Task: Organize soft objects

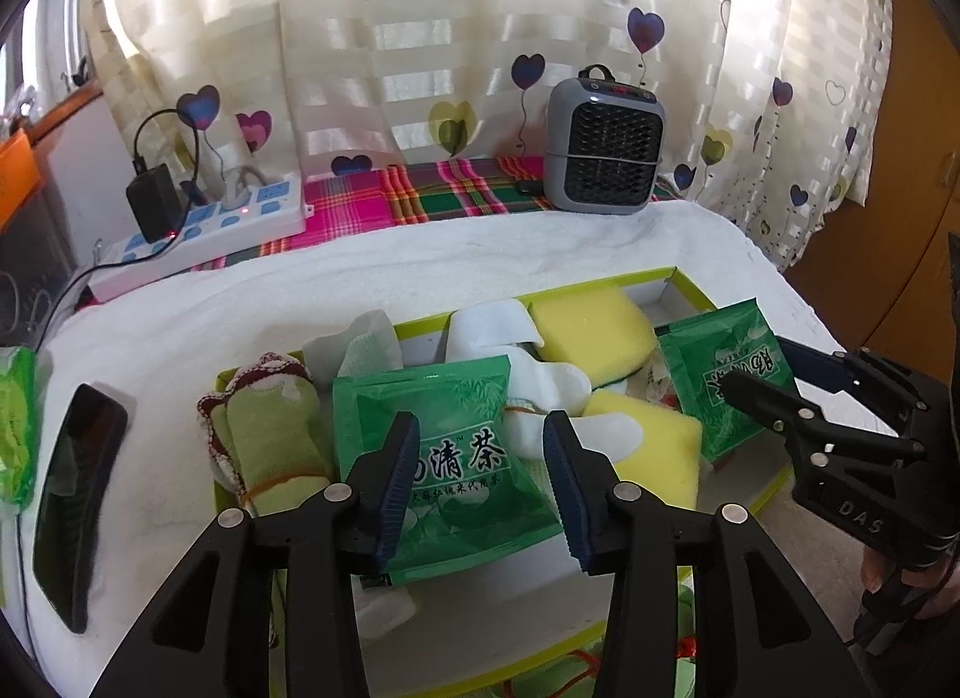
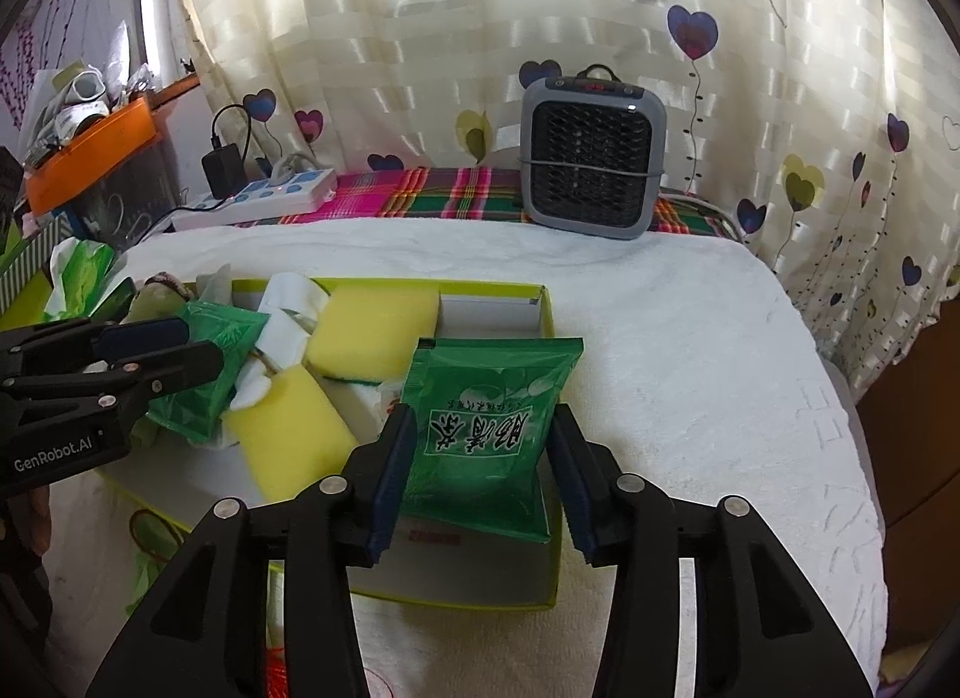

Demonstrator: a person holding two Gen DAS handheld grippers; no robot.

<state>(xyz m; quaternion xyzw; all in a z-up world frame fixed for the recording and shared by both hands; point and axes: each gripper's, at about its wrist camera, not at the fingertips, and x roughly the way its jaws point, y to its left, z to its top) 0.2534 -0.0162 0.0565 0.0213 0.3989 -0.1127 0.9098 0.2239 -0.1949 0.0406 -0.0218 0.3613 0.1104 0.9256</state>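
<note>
Lying in the box [image 2: 543, 302], two green tea packets [image 1: 456, 458] [image 2: 486, 434] — left gripper [image 1: 480, 482] and right gripper [image 2: 480, 476] half-open, pads clear.

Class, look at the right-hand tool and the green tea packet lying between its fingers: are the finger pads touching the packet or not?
Apart. In the right wrist view the right tool straddles the green tea packet, but a gap shows between the packet's edge and the right-side pad; nothing is pinched.

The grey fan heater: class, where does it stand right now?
In both wrist views the grey fan heater stands upright at the far edge of the table, on the plaid cloth in front of the heart-print curtain, behind the white towel.
</note>
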